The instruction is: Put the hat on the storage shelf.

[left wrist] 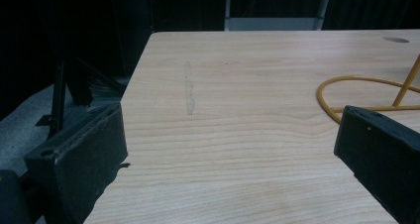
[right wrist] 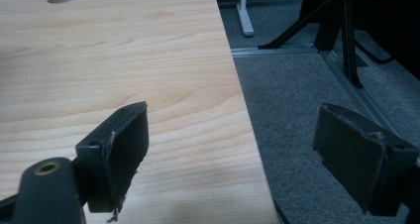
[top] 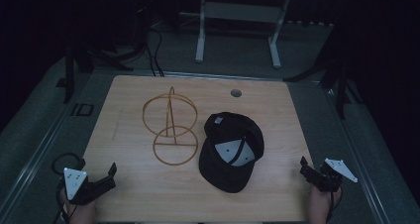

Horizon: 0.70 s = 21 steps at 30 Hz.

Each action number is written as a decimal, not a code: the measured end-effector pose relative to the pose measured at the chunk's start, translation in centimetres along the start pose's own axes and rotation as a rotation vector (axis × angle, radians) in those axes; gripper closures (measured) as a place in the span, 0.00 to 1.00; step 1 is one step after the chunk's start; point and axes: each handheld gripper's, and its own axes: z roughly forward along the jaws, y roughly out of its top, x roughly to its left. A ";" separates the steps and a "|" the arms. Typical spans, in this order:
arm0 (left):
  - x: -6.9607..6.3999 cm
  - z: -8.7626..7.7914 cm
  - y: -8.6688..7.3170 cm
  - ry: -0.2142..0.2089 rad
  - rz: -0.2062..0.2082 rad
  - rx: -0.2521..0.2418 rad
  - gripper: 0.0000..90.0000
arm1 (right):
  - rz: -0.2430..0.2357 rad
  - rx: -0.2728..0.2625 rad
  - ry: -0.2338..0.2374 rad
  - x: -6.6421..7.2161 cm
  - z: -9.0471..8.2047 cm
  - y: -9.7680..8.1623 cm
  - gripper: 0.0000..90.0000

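In the lower middle of the high view we see the black cap lying upside down just right of the wire stand; our right gripper sits nearer than the left gripper, both open and empty.

The high view was dim and underexposed, its surroundings falling to near black past the counter. Both gripper views were brighter, the wood evenly lit without glare. Close jaws looked soft and slightly blurred, and a faint shadow darkened the wood nearest them.
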 end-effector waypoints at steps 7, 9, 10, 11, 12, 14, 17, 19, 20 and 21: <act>-0.6 0.0 0.1 -0.011 -0.011 0.000 0.00 | 0.008 0.008 0.040 0.2 -0.6 0.8 0.15; -0.8 0.1 0.1 -0.008 0.015 0.013 0.00 | 0.015 0.000 0.079 0.4 -1.2 1.7 0.15; -1.0 0.2 0.0 0.002 0.029 0.024 0.00 | 0.009 -0.003 0.095 0.7 -1.6 2.3 0.15; -1.0 0.2 0.0 0.001 0.033 0.027 0.00 | 0.000 -0.011 0.122 1.0 -2.1 3.1 0.15; -1.1 0.2 0.0 -0.009 0.029 0.022 0.00 | -0.005 -0.016 0.137 1.3 -2.4 3.6 0.15; -1.0 0.2 0.1 -0.038 -0.010 0.049 0.00 | -0.022 -0.026 0.172 2.1 -3.2 4.9 0.15; -1.0 0.3 0.3 -0.073 -0.062 0.083 0.00 | -0.036 -0.043 0.243 3.5 -4.5 7.2 0.14; -1.1 0.4 0.3 -0.091 -0.065 0.107 0.00 | -0.038 -0.043 0.258 4.4 -4.9 8.4 0.14; -1.3 0.4 0.3 -0.109 -0.063 0.120 0.00 | -0.046 -0.051 0.289 4.9 -5.2 9.0 0.13; -1.4 0.5 0.3 -0.124 -0.066 0.122 0.00 | -0.050 -0.055 0.333 5.5 -5.5 9.7 0.12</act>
